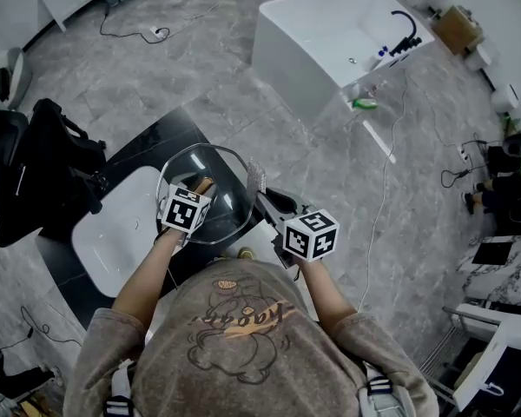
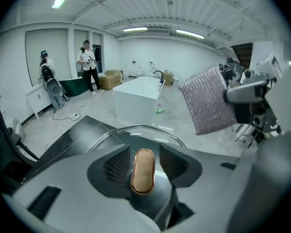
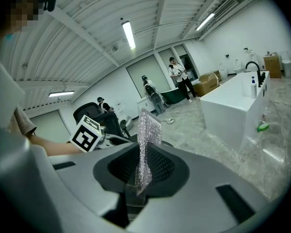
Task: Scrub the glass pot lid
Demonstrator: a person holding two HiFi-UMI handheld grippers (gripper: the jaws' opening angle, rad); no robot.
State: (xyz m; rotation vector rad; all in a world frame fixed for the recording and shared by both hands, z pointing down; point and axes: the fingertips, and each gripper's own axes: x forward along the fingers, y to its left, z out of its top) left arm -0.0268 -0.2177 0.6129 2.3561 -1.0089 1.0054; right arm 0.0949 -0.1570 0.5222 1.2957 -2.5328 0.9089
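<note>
The round glass pot lid (image 1: 228, 205) is tilted over the black counter, and its rim arcs in front of the jaws (image 2: 136, 128). Its copper-coloured handle (image 2: 142, 171) stands between the jaws of my left gripper (image 2: 143, 165), with a thin gap at the right pad, so the pads are not pressing on it. In the head view the left gripper (image 1: 199, 191) is at the lid's centre. My right gripper (image 3: 143, 171) is shut on a silver mesh scrubbing cloth (image 3: 146, 140). The cloth (image 1: 256, 177) hangs upright just right of the lid's edge.
A white basin (image 1: 113, 233) is set in the black counter (image 1: 152, 146) to the left of the lid. A black chair (image 1: 35, 168) stands at the far left. A white bathtub (image 1: 330, 33) stands ahead on the grey floor, and cables trail around it. People (image 2: 88, 64) stand at the far wall.
</note>
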